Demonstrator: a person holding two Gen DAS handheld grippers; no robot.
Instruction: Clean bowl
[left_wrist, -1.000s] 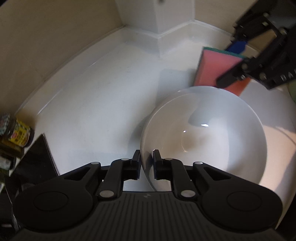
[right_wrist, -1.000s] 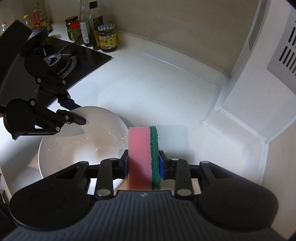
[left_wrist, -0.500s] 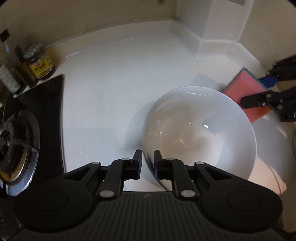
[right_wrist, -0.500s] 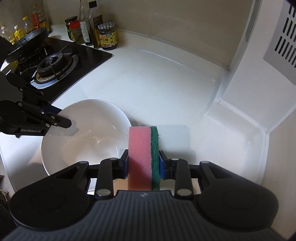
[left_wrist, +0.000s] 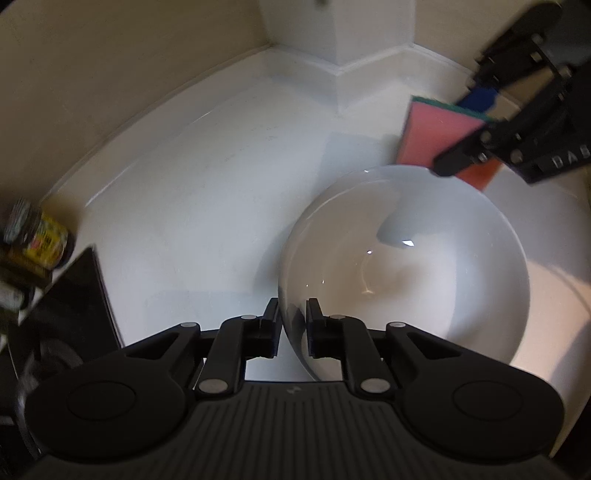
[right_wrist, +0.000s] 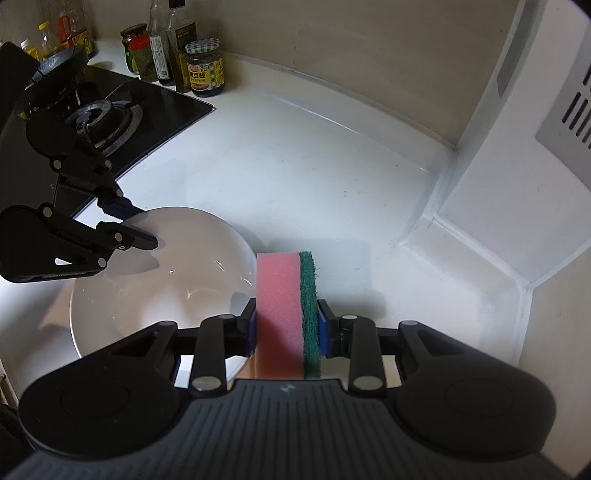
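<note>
A white bowl (left_wrist: 406, 266) sits on the white counter; it also shows in the right wrist view (right_wrist: 155, 280). My left gripper (left_wrist: 292, 314) is shut on the bowl's near rim, one finger inside and one outside. In the right wrist view it (right_wrist: 136, 229) pinches the bowl's far-left rim. My right gripper (right_wrist: 286, 321) is shut on a pink and green sponge (right_wrist: 286, 302), held upright just right of the bowl. In the left wrist view the sponge (left_wrist: 439, 136) hangs above the bowl's far rim.
A black gas stove (right_wrist: 110, 114) lies at the left. Jars and bottles (right_wrist: 203, 66) stand behind it by the wall; one jar (left_wrist: 40, 240) shows in the left wrist view. A white corner pillar (right_wrist: 517, 155) rises at the right.
The left gripper has swung with the bowl, first one way then back, so its view points at the corner again. The sponge sits closer over the bowl's rim than half a second ago.
</note>
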